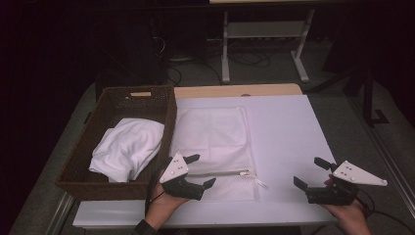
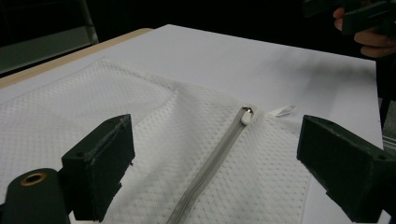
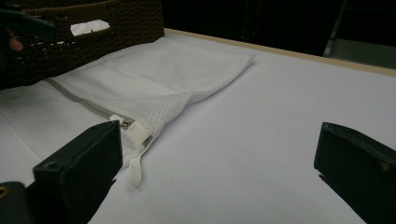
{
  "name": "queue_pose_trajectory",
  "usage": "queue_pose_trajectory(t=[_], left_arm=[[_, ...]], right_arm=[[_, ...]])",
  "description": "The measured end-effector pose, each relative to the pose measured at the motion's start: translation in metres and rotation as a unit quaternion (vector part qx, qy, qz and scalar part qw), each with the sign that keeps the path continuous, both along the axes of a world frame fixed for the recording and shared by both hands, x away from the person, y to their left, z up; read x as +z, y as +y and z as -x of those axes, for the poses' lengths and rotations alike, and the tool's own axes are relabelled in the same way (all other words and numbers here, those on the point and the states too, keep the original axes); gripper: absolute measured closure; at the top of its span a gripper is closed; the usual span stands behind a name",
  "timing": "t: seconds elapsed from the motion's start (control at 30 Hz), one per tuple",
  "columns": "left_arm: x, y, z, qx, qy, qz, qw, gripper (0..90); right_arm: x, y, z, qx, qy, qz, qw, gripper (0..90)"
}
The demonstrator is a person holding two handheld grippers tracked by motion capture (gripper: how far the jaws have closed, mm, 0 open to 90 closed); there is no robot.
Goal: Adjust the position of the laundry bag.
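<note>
A white mesh laundry bag [image 1: 211, 142] lies zipped flat near the tabletop's front left, beside a wicker basket [image 1: 161, 105]. The left gripper [image 1: 198, 171], jaws wide and empty, hovers over the zipper [image 2: 210, 168]; the right gripper [image 1: 313, 172], equally agape, waits toward the front right corner. Best approach: pin the fabric, then pinch the slider [image 3: 126, 123] squarely.

Right gripper [image 3: 217, 172], jaws wide apart over bare white table [image 3: 280, 107]; mesh laundry bag [image 3: 140, 84] with zipper pull [image 3: 126, 123] lies left, wicker basket [image 3: 93, 28] behind.
</note>
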State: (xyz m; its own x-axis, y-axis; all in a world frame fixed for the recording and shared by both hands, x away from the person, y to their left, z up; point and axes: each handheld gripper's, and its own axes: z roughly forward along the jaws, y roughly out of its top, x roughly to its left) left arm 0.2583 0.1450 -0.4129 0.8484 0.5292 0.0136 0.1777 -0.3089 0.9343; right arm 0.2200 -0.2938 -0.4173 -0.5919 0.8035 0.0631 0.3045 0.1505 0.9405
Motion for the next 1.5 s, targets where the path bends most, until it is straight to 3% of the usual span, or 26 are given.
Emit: queue_pose_trajectory(t=[0.33,0.47,0.83,1.13,1.3,1.5], left_arm=[[0.003,-0.003,0.000,0.001,0.015,-0.017,0.9997,10.5],[0.005,-0.006,0.000,-0.001,0.017,-0.038,0.9991,10.4],[0.004,-0.008,-0.003,0.001,0.048,-0.077,0.9959,10.5],[0.003,-0.009,-0.005,0.003,0.063,-0.098,0.9932,10.6],[0.002,-0.009,-0.005,0.008,0.067,-0.114,0.9912,10.8],[0.002,-0.009,-0.004,0.005,0.071,-0.114,0.9909,12.1]], right_arm=[[0.002,0.001,-0.001,0.002,0.004,0.001,1.0000,0.6],[0.003,0.004,-0.001,0.007,0.009,0.004,0.9999,0.6],[0.005,0.010,-0.009,0.023,0.042,0.033,0.9983,0.6],[0.004,0.017,-0.019,0.038,0.090,0.071,0.9927,0.6],[0.004,0.019,-0.022,0.043,0.101,0.080,0.9907,0.6],[0.006,0.022,-0.026,0.047,0.116,0.086,0.9884,0.6]])
